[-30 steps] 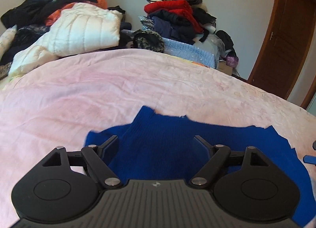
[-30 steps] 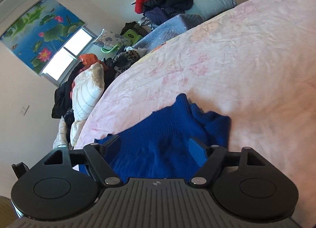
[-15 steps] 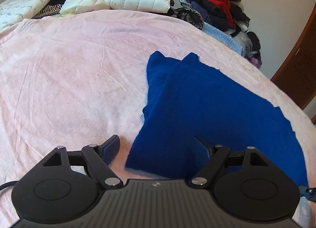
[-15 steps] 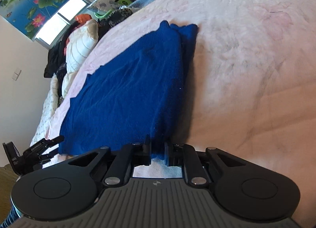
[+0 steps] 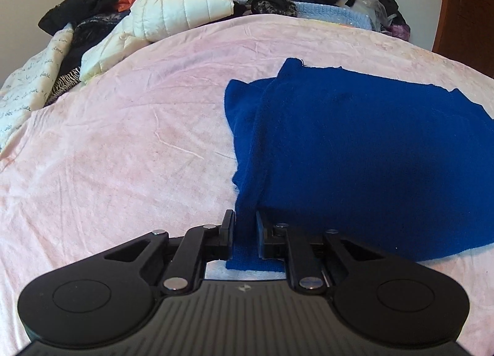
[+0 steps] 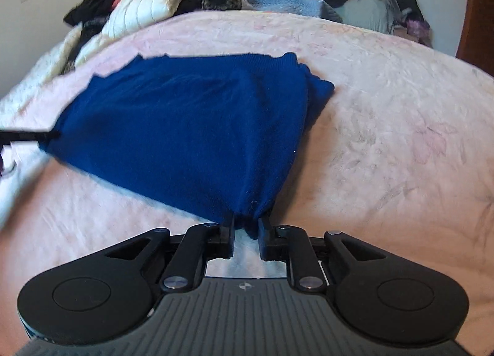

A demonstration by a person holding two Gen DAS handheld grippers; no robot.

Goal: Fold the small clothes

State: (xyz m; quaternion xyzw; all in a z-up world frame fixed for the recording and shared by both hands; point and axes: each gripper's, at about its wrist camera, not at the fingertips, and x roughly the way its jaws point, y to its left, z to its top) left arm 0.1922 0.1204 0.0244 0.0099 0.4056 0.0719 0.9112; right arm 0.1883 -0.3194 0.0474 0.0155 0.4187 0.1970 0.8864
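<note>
The blue sweater (image 5: 370, 152) lies spread on the pink bedsheet (image 5: 123, 152), its near edge lifted at both corners; the left gripper (image 5: 244, 232) has its jaws pinched on the sweater's near left corner; the right gripper (image 6: 246, 232) has its jaws clamped on a bunched near right corner; a white puffer jacket (image 5: 182, 4) sits among piled clothes at the far edge of the bed
</note>
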